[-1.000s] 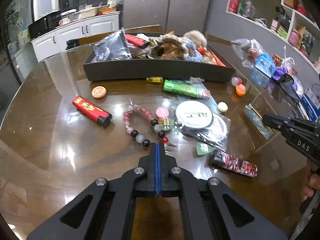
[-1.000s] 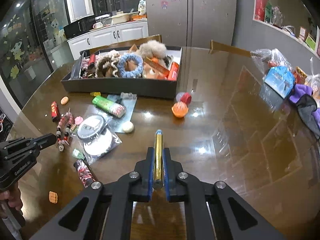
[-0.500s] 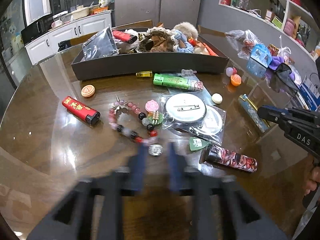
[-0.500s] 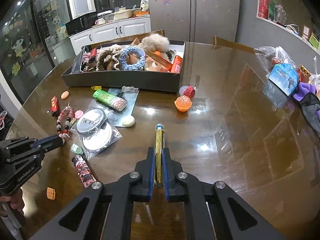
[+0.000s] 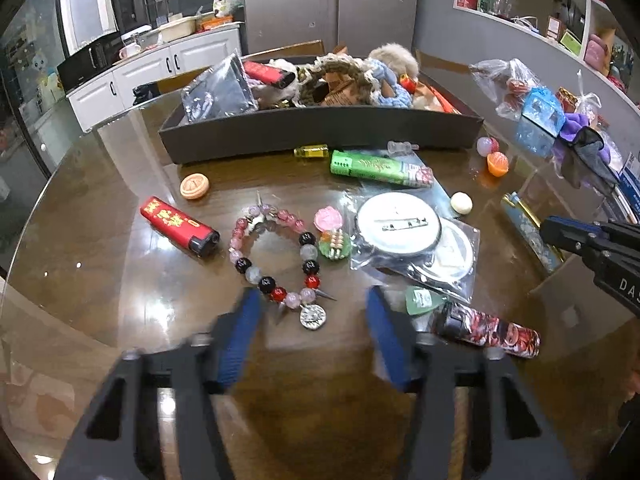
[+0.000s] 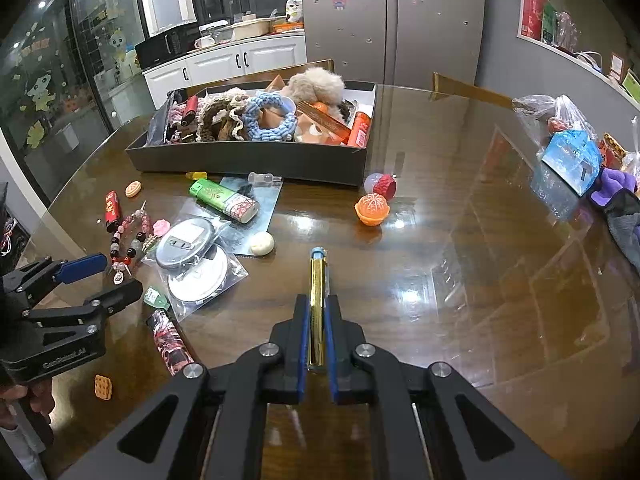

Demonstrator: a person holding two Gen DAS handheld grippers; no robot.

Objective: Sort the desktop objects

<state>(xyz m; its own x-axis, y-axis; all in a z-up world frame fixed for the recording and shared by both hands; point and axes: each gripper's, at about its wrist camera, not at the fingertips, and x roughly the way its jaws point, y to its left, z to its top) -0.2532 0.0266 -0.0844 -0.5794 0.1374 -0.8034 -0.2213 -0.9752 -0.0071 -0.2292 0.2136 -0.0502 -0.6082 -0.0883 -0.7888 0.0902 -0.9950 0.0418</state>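
At the far left of the table (image 5: 100, 280) a red lighter (image 5: 179, 227) was seen lying flat, with a round orange token (image 5: 195, 186) just beyond it. Next to the right lay the beaded bracelet (image 5: 276, 256), its silver charm (image 5: 312, 316) trailing toward the near edge. The left gripper (image 5: 312, 320) was held low over that near side with its jaws spread wide and nothing between them — the charm and the nearest beads sat inside the gap, so the bracelet was judged to be the piece lined up for taking. The blur on the blue pads (image 5: 240, 332) suggested motion.

Further right, a pair of bagged round badges (image 5: 404, 232) was overlapped by a green lighter (image 5: 380, 168) at the far side, and a patterned lighter (image 5: 486, 330) lay nearer, beside a small green pick (image 5: 422, 300). Behind all of these stood the black tray (image 5: 320, 132), heaped with hair ties and plush items — presumably the place where sorted things were being gathered.

To the right, the right gripper (image 6: 316, 316) was clenched on a gold lighter (image 6: 318, 292), held lengthwise along the fingers with its blue tip pointing away. It was carried above bare table, well apart from the tray, so delivery was judged not yet done. An orange ball (image 6: 372, 209) lay between it and the tray.
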